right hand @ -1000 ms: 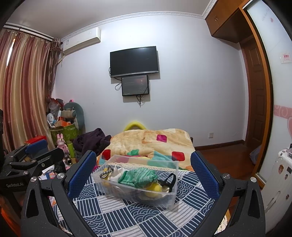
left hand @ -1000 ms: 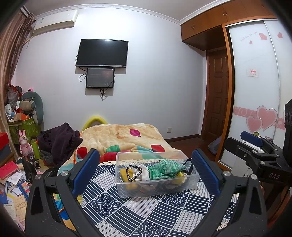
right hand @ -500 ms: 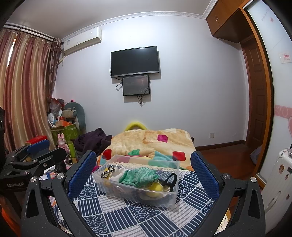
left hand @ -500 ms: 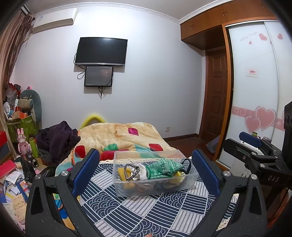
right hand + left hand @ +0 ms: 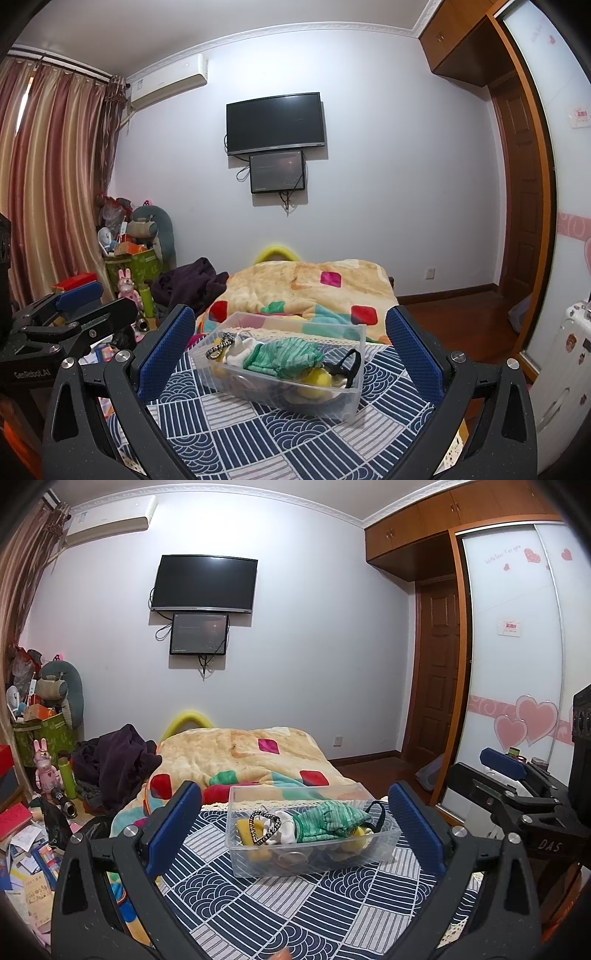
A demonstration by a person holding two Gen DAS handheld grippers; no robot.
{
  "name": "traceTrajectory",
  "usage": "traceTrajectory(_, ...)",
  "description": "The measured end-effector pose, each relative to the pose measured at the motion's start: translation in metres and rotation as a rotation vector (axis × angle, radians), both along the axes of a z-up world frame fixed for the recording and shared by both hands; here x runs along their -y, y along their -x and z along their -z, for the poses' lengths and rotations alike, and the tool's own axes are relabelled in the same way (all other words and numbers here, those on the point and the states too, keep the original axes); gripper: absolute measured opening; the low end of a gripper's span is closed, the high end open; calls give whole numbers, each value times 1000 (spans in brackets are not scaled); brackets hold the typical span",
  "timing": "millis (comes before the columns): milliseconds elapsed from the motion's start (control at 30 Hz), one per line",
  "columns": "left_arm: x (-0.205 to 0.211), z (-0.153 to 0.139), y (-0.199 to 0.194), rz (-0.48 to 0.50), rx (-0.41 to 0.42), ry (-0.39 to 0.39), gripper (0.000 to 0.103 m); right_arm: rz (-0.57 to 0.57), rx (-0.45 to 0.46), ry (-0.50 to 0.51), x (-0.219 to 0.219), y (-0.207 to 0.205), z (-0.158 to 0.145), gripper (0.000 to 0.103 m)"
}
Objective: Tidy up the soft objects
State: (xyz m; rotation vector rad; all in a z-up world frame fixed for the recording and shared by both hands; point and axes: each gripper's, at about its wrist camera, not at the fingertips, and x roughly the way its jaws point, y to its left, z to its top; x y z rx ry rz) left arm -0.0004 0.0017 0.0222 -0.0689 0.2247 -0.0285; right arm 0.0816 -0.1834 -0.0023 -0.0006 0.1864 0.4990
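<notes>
A clear plastic bin [image 5: 384, 843] [image 5: 354, 398] stands on a navy patterned cloth [image 5: 295, 912] [image 5: 258, 439]. In it lie a green knitted cloth [image 5: 328, 821] [image 5: 284, 354], a white soft piece [image 5: 286, 827], a beaded loop [image 5: 262, 827], yellow items [image 5: 319, 378] and a black strap [image 5: 351, 363]. My left gripper [image 5: 295, 823] is open and empty, held back from the bin. My right gripper [image 5: 290, 347] is open and empty too, also short of the bin. Each gripper shows at the side of the other's view.
A bed with an orange patchwork blanket [image 5: 243, 753] lies behind the cloth. Dark clothes [image 5: 114, 760] and cluttered toys and boxes [image 5: 40, 746] fill the left. A wardrobe with sliding doors [image 5: 517, 664] and a white suitcase [image 5: 565, 365] stand on the right.
Both views have shifted only slightly; the left view has risen a little. Both grippers stay open and the bin's contents have not moved.
</notes>
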Motion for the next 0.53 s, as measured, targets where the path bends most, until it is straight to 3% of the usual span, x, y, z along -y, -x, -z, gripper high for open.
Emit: traceTrajectory(533,2,-2,1,18,-2,0,103,-1,-3,-2,0,0,0,103)
